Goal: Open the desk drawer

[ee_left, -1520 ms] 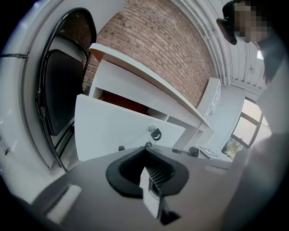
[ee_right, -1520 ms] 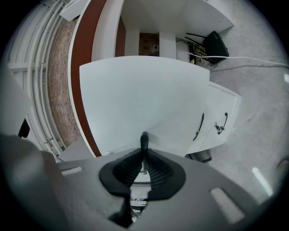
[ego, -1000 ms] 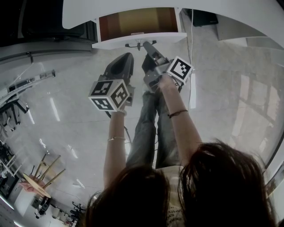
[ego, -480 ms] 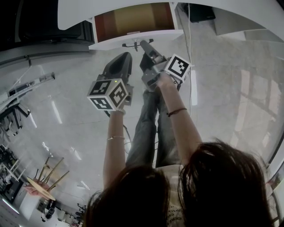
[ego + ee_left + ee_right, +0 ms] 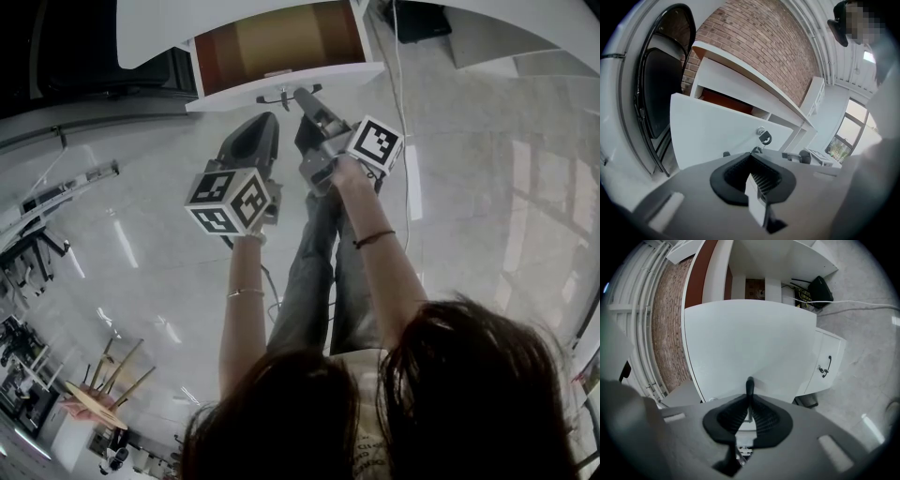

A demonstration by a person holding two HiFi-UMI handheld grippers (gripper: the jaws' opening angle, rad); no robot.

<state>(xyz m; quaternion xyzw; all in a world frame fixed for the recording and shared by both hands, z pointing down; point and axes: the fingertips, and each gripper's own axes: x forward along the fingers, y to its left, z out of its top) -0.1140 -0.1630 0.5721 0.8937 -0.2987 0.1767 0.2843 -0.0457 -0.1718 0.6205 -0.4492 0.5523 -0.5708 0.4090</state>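
2 grippers are working in front of 1 desk drawer (image 5: 281,79), which is standing pulled out from under the white desktop (image 5: 169,23), just ahead of both, with its brown inside facing up. The drawer front is carrying 1 black handle (image 5: 749,384), and the right gripper (image 5: 749,398) is clenching it: its 2 ribbed pads are pressing on the handle from either side, with the white drawer front filling the view straight beyond the jaws. The left gripper (image 5: 269,121) is hanging just beside the right one, apart from the drawer, with its 2 jaws drawn together on nothing. Ahead of it and slightly above, 1 key (image 5: 761,133) is sitting in the lock of the drawer front, with a dark fob dangling under it. To that gripper's left, 1 black chair (image 5: 656,93) is leaning near the desk. To the right of the right gripper, 1 white cabinet door (image 5: 824,350) is showing 1 small dark handle (image 5: 827,366), and 1 white cable (image 5: 853,305) is running across the floor beyond it.
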